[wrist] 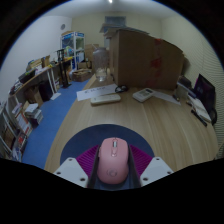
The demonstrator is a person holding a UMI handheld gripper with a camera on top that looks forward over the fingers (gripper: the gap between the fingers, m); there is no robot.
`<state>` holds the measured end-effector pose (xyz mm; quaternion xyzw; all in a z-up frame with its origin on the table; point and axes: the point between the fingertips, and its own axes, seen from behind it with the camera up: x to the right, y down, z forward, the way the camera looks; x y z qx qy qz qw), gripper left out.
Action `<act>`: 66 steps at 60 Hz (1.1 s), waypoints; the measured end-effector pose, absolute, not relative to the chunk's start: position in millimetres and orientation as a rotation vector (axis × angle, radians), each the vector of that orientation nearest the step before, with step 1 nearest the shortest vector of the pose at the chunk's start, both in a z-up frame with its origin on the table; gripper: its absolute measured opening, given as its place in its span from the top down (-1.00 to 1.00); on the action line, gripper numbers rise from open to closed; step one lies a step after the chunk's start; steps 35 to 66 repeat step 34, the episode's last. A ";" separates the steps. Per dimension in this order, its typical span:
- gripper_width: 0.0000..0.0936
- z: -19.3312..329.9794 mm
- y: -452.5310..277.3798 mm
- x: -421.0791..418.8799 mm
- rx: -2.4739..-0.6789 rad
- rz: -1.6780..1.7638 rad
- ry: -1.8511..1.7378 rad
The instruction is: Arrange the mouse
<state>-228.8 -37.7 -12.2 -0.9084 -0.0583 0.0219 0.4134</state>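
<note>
A pink computer mouse point(112, 162) sits lengthwise between my gripper's point(112, 172) two fingers. The magenta pads point(84, 160) press against both of its sides, so the gripper is shut on it. The mouse's front end points away from me. Below and just ahead of it lies a dark blue-grey mouse mat point(110, 133) on the near part of a round wooden table point(150, 120). I cannot tell whether the mouse touches the mat or hangs just above it.
A white keyboard point(105, 97) lies at the table's far side, with a small white device point(145, 95) to its right. Dark equipment point(205, 98) sits at the far right edge. Cardboard boxes point(140, 55) stand beyond. Cluttered shelves point(35, 90) line the left, over a blue floor point(50, 125).
</note>
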 end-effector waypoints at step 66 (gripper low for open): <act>-0.79 90.8 -160.9 -176.8 -2.400 0.176 -0.051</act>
